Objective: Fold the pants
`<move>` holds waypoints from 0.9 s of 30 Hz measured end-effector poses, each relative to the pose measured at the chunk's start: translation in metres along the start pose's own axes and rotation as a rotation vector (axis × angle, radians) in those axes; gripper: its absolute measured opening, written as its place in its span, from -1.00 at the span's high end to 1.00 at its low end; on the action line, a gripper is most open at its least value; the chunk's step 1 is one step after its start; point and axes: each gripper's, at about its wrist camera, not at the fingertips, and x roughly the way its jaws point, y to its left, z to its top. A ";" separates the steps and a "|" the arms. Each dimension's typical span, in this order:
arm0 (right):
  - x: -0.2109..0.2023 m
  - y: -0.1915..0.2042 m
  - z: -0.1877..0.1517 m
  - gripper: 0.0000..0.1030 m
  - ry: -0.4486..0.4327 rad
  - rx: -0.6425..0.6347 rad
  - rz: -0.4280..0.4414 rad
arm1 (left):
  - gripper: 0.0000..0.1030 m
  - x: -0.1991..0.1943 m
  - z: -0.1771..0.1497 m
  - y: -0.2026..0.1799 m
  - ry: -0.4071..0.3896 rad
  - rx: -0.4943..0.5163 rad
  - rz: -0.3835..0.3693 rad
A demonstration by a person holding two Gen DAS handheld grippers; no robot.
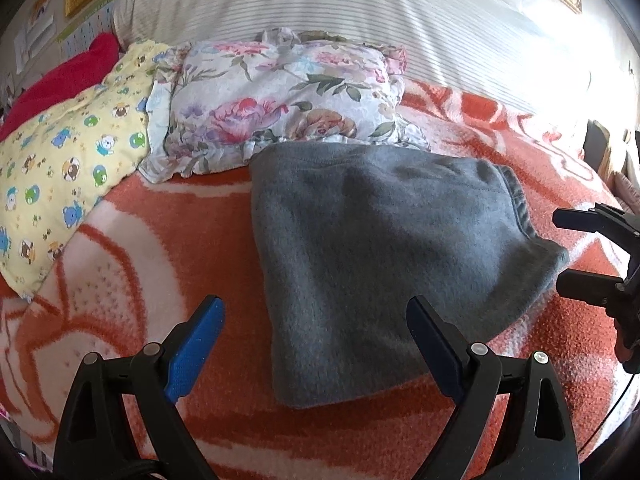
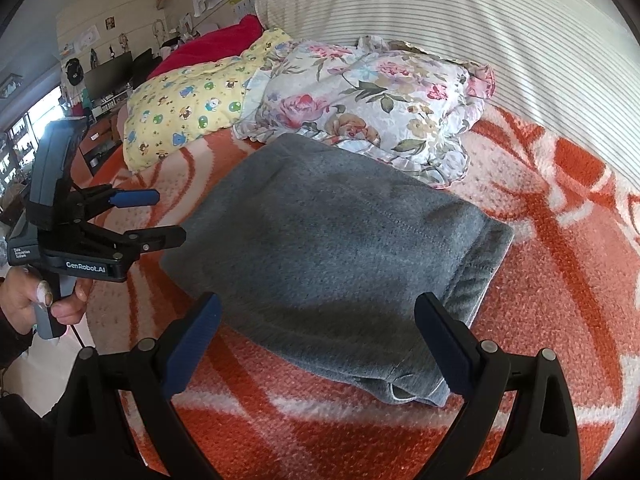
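Nearest the cameras, the left gripper (image 1: 314,344) and the right gripper (image 2: 316,340) each hovered over the near edge of the pants (image 1: 384,256), jaws spread wide and holding nothing. The left one showed again in the right wrist view at the far left, gripped by the person's hand (image 2: 36,300), its jaws apart there too.

The pants lay on the bed, on an orange and white blanket (image 1: 120,248), already folded into a compact grey block with the layered edges stacked along the right side. The cloth looked like thick fleece: soft, limp, light, and not slippery (it would probably sag the moment one corner was lifted alone). My judgement was that the folding was nearly finished. If another fold were wanted, the two near corners seemed the sensible places to pinch, taking all the layers together so that the stack did not slide apart.

Just beyond the pants, touching or slightly overlapping their far edge, sat a flowered pillow (image 1: 280,96), which would block any fold carried away from the person. To its left lay a yellow pillow (image 1: 68,152) with cartoon animals, and behind that something red (image 1: 60,76). Farthest off, a striped cushion (image 1: 320,4) ran along the wall.
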 end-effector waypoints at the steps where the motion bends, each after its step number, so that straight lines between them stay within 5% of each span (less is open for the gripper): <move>1: 0.000 0.000 0.000 -0.89 0.001 0.000 -0.001 | -0.80 0.000 0.000 -0.001 -0.003 0.004 0.002; 27: 0.014 -0.011 0.003 -0.89 0.013 0.008 0.012 | -0.80 0.016 0.006 -0.004 0.029 0.020 -0.003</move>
